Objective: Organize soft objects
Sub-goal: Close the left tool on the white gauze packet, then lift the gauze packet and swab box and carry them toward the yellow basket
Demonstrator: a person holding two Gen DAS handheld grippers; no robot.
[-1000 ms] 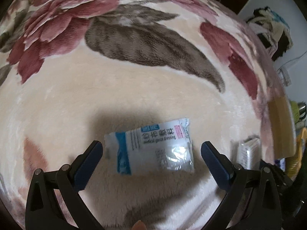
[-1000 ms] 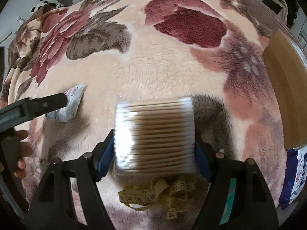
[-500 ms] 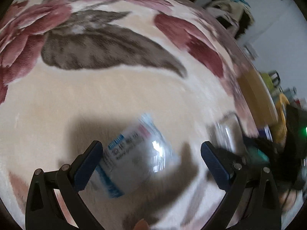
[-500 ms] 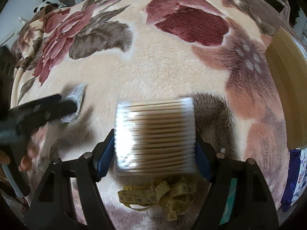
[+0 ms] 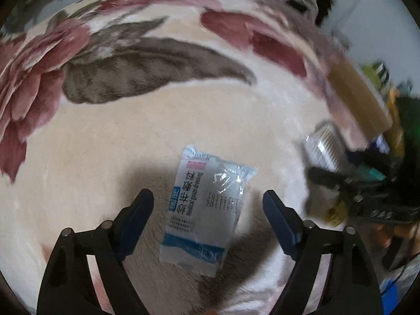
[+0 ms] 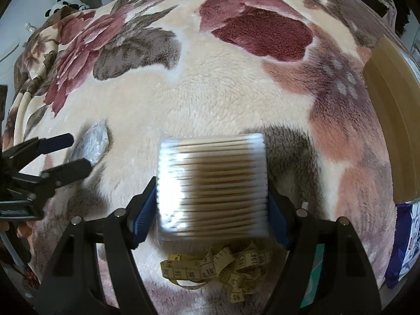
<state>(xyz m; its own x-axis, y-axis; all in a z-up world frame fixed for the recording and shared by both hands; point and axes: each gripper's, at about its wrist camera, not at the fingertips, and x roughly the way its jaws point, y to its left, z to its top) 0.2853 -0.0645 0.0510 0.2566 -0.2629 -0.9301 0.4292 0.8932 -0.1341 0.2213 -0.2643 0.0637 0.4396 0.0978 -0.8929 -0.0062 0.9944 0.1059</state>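
Note:
A white and blue medical gauze packet (image 5: 204,210) lies flat on the floral fleece blanket (image 5: 157,131). My left gripper (image 5: 207,195) points down over it, one finger on either side. Its jaws are closing, and a gap still shows between each pad and the packet. The right wrist view shows the same packet (image 6: 92,144) at the left, with the left gripper (image 6: 78,153) around it. My right gripper (image 6: 211,191) is shut on a clear pack of cotton swabs (image 6: 212,183), held just above the blanket. That pack (image 5: 325,147) is blurred at the right of the left wrist view.
A crumpled yellow measuring tape (image 6: 218,267) lies on the blanket under the swab pack. A tan wooden board (image 6: 393,120) runs along the right edge. Below it sits a blue and white bag (image 6: 404,239). A person's hand (image 5: 393,233) holds the right tool.
The left gripper has rolled, so the gauze packet now lies lengthwise between its fingers instead of across. Its jaws have narrowed. The right gripper and swab pack have not moved.

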